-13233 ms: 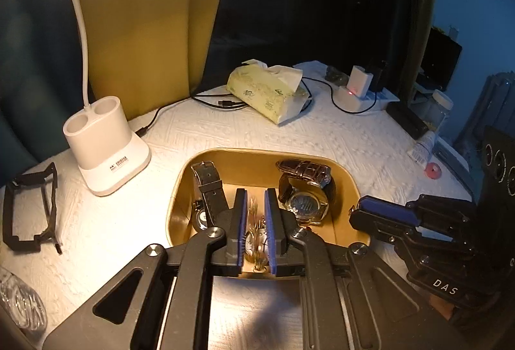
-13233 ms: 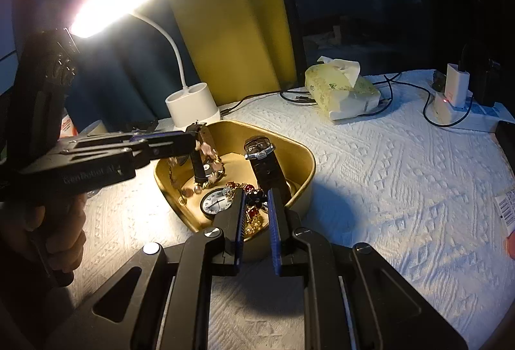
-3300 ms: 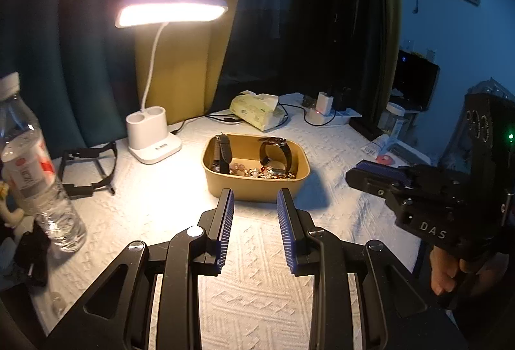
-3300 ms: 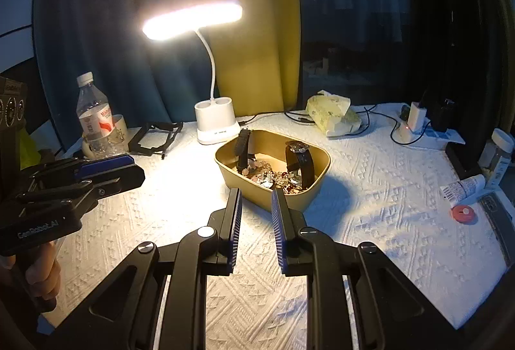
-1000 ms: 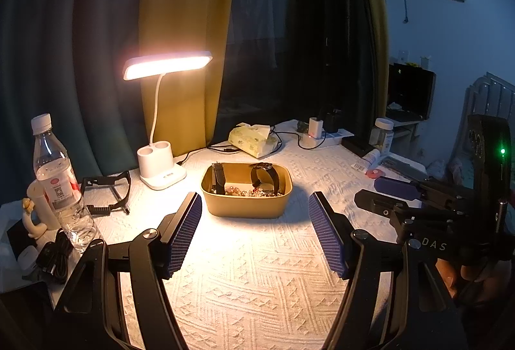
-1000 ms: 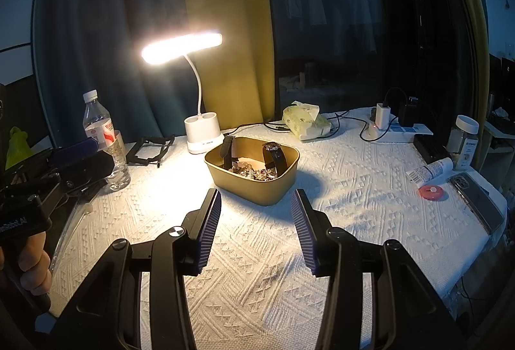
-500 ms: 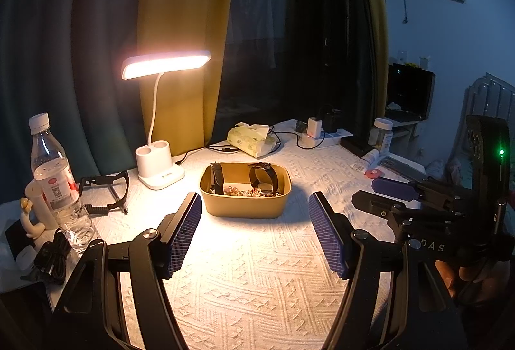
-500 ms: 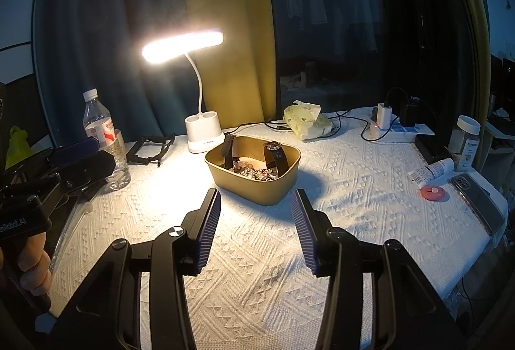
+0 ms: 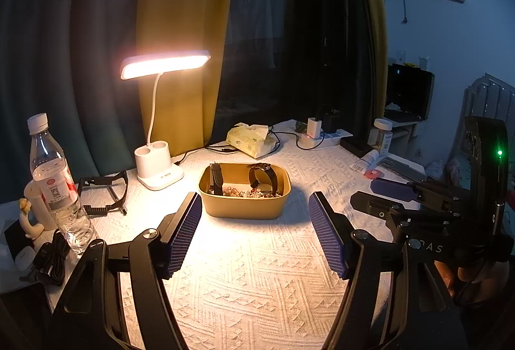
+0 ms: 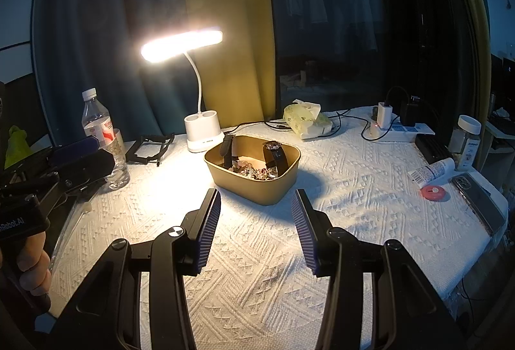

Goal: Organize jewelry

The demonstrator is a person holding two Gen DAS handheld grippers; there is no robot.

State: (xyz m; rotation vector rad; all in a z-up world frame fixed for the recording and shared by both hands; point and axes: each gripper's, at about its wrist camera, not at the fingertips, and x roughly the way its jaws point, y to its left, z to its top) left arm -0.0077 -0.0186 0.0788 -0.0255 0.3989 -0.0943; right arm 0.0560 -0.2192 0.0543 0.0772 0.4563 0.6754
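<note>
A gold tray (image 9: 244,208) (image 10: 257,185) sits mid-table under the lamp. Two dark-strapped watches stand in it, one at the left (image 9: 217,177) (image 10: 228,150) and one at the right (image 9: 265,177) (image 10: 276,156), with a heap of beads and chains (image 9: 244,193) (image 10: 254,171) between them. My left gripper (image 9: 254,205) is open and empty, well back from the tray. My right gripper (image 10: 256,200) is also open with nothing between its fingers, short of the tray. Each gripper appears from the side in the other's view, the right one (image 9: 386,198) and the left one (image 10: 80,156).
A lit white desk lamp (image 9: 157,169) stands behind the tray. A water bottle (image 9: 54,185) and a black frame (image 9: 103,192) are at the left. A tissue pack (image 9: 251,140), power strip (image 9: 322,137), jar (image 10: 468,144), tube (image 10: 431,171), red disc (image 10: 433,191) and phone (image 10: 476,202) lie at the back and right.
Nothing has visibly moved over the last second; both grippers stay open and still. Several seconds earlier they were narrow and close to the tray, then drew back and opened.
</note>
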